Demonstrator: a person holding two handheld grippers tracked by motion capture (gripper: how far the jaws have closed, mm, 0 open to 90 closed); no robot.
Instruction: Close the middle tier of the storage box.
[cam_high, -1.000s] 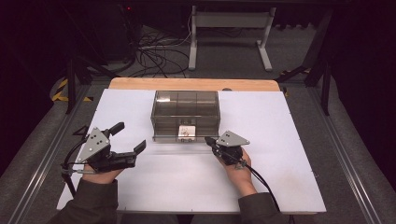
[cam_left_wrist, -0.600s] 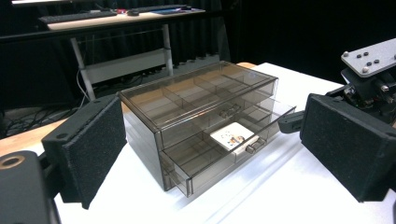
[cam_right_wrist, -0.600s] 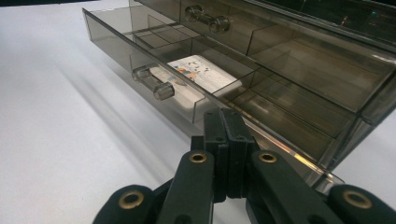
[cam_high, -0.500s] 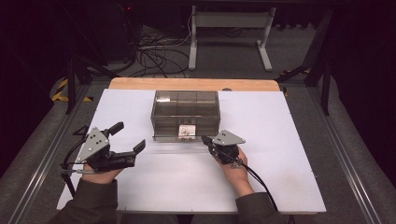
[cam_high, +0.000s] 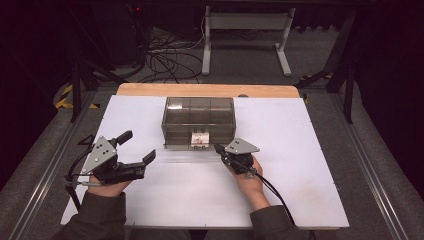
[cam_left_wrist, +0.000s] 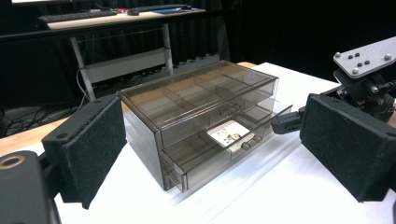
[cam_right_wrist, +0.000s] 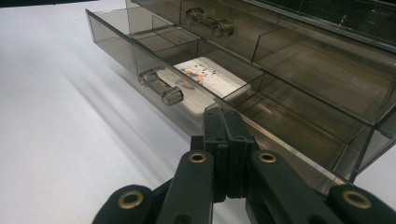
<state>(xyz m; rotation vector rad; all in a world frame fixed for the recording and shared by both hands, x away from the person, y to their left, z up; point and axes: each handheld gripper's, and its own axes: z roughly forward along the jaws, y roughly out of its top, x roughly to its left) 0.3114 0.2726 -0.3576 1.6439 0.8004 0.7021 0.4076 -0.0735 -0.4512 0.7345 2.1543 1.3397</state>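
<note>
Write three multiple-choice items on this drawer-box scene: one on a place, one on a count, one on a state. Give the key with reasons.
1. Where does the white card lie?
A. in the lower drawer
B. on top of the box
C. on the table beside the box

2. How many drawer levels does the smoky clear drawer box have?
A. one
B. two
C. four

3. How do the right gripper jaws stand?
A. wide open
B. shut on the card
C. shut, holding nothing

Key: 1 A, the card shows through the pulled-out lower drawer behind its handle. 2 B, the left gripper view shows one drawer above another. 3 C, the right gripper view shows the jaws pressed together at the drawer's front edge.
</note>
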